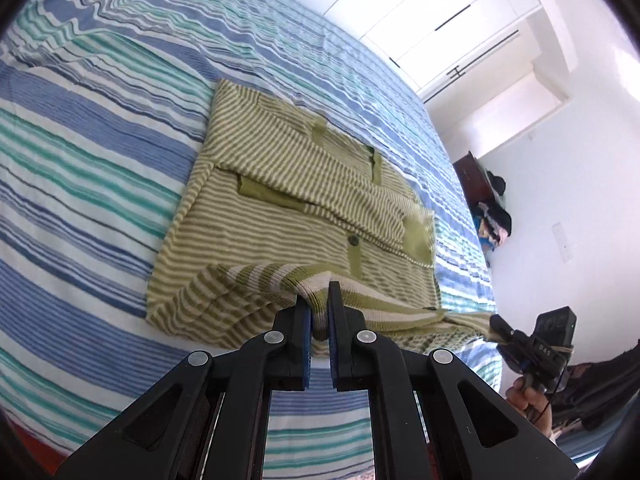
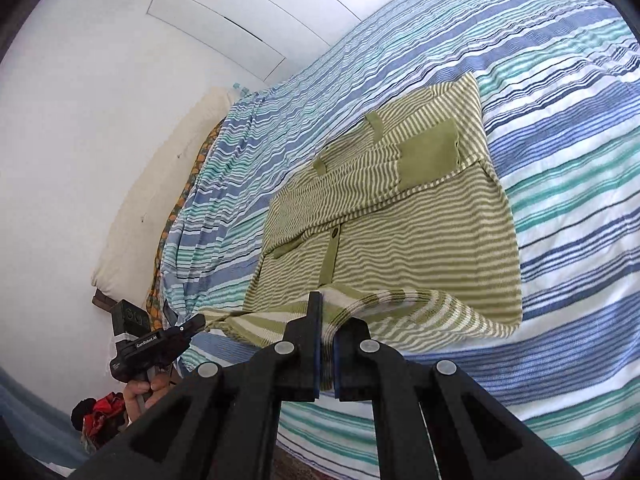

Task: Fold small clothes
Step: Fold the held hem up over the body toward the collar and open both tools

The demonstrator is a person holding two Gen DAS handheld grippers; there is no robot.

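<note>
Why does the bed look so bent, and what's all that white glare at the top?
Left wrist view: the fisheye lens bows the bedspread stripes, and the wardrobe is washed out by bright light. Right wrist view: same bending, dark corners, pale wall; the cardigan stays sharp.

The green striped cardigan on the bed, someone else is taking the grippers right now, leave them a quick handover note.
Left gripper: shut on the cardigan's near hem.
Right gripper: shut on the same hem, further along.
Cardigan lies on the striped bedspread, sleeves already folded across the front, hem edge lifted off the bed.
Done: sleeves in, hem gripped at two points.
Left: probably carry the hem up over toward the collar, lay it flat, let go.
</note>
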